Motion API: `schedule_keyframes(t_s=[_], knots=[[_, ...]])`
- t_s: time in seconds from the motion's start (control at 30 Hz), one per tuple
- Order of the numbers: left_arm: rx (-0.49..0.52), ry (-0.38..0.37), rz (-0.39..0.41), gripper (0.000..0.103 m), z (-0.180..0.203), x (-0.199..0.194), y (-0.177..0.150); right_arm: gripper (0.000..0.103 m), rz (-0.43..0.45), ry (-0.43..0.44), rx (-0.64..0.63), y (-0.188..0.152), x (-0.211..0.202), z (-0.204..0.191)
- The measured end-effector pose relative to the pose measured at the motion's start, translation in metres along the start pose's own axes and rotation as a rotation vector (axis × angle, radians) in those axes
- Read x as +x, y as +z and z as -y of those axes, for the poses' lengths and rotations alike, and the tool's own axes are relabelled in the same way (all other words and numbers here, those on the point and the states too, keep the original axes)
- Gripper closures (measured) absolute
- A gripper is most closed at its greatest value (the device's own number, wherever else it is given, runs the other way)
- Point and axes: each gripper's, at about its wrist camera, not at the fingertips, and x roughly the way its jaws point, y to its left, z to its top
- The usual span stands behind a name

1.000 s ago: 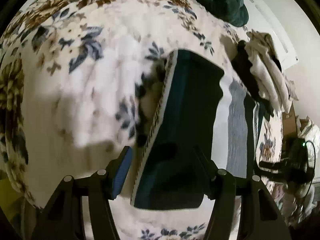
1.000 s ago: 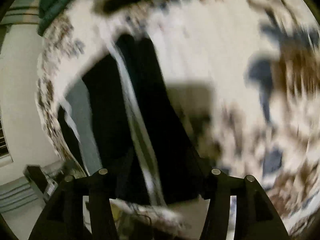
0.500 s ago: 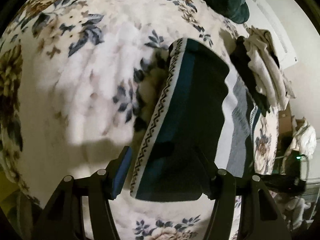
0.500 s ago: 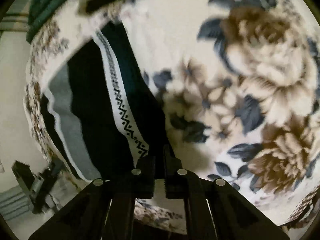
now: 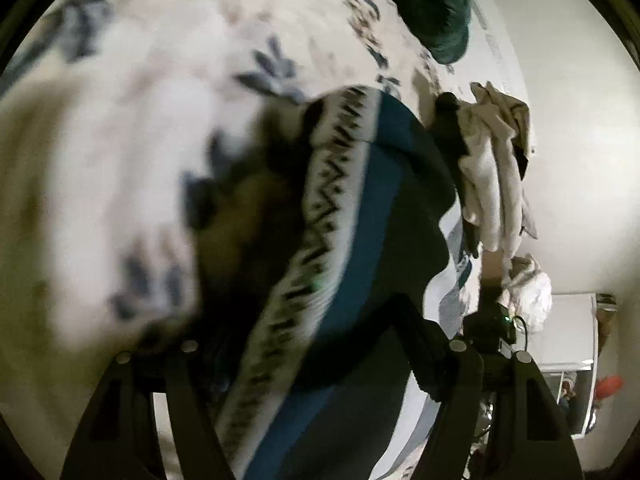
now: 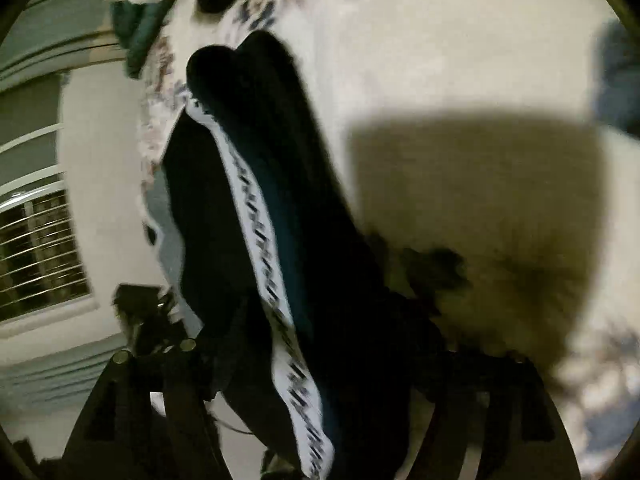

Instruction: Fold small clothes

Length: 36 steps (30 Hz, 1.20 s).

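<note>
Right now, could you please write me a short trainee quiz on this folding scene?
1. True or false: the dark garment with the zigzag band lies on a floral blanket.
2. What lies past the garment's far end: A) pale clothes pile, B) a shoe?
3. Fill in: the left gripper has its jaws ___.

Key: 1 true; 2 A; 3 open.

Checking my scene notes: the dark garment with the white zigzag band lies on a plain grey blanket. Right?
Not quite: the dark garment with the white zigzag band lies on a floral blanket, cream with blue flowers, as the left wrist view shows.
</note>
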Motion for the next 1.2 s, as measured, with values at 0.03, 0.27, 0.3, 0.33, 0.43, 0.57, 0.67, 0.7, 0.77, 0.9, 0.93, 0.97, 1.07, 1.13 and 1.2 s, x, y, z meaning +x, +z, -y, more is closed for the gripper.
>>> schedule_keyframes(t_s=[0.03, 0.27, 0.3, 0.33, 0.43, 0.57, 0.67, 0.7, 0.77, 0.9, 0.93, 0.97, 1.07, 1.13, 1.2], knots=[[0.005, -0.010, -0.003, 0.028, 0.002, 0.004, 0.001, 0.030, -0.003, 0.046, 0.008, 0.002, 0.003, 0.001], [0.025, -0.067, 0.076, 0.062, 0.021, 0.003, 0.008, 0.046, -0.020, 0.077, 0.002, 0.001, 0.024, -0.008], [0.037, -0.056, 0.078, 0.080, 0.027, 0.001, 0.011, 0.057, -0.011, 0.072, 0.001, 0.001, 0.023, -0.011], [0.056, -0.047, 0.084, 0.082, 0.033, -0.003, 0.012, 0.068, 0.006, 0.065, 0.001, -0.001, 0.019, -0.014], [0.130, 0.000, 0.092, 0.084, 0.060, -0.015, 0.016, 0.076, 0.054, 0.027, -0.018, -0.010, 0.002, -0.028], [0.191, 0.006, 0.074, 0.084, 0.093, -0.028, 0.029, 0.080, 0.117, 0.017, -0.019, -0.021, -0.030, -0.046], [0.245, 0.007, 0.060, 0.084, 0.128, -0.034, 0.044, 0.080, 0.172, 0.032, -0.028, -0.031, -0.065, -0.070], [0.263, 0.004, 0.056, 0.084, 0.144, -0.036, 0.052, 0.080, 0.190, 0.030, -0.038, -0.031, -0.076, -0.078], [0.313, -0.003, 0.053, 0.084, 0.179, -0.040, 0.066, 0.080, 0.240, 0.036, -0.063, -0.033, -0.112, -0.102], [0.379, -0.039, 0.052, 0.084, 0.244, -0.039, 0.095, 0.081, 0.333, 0.038, -0.116, -0.023, -0.185, -0.149], [0.394, -0.048, 0.047, 0.083, 0.264, -0.035, 0.104, 0.081, 0.368, 0.031, -0.127, -0.017, -0.210, -0.161], [0.409, -0.053, 0.044, 0.083, 0.284, -0.029, 0.115, 0.081, 0.391, 0.024, -0.133, -0.011, -0.230, -0.168], [0.457, -0.066, 0.043, 0.083, 0.334, -0.007, 0.142, 0.081, 0.466, 0.015, -0.127, 0.018, -0.280, -0.191], [0.482, -0.066, 0.038, 0.083, 0.360, 0.013, 0.162, 0.081, 0.501, 0.009, -0.118, 0.038, -0.307, -0.198], [0.506, -0.059, 0.029, 0.083, 0.381, 0.036, 0.181, 0.081, 0.532, 0.011, -0.097, 0.066, -0.334, -0.195]])
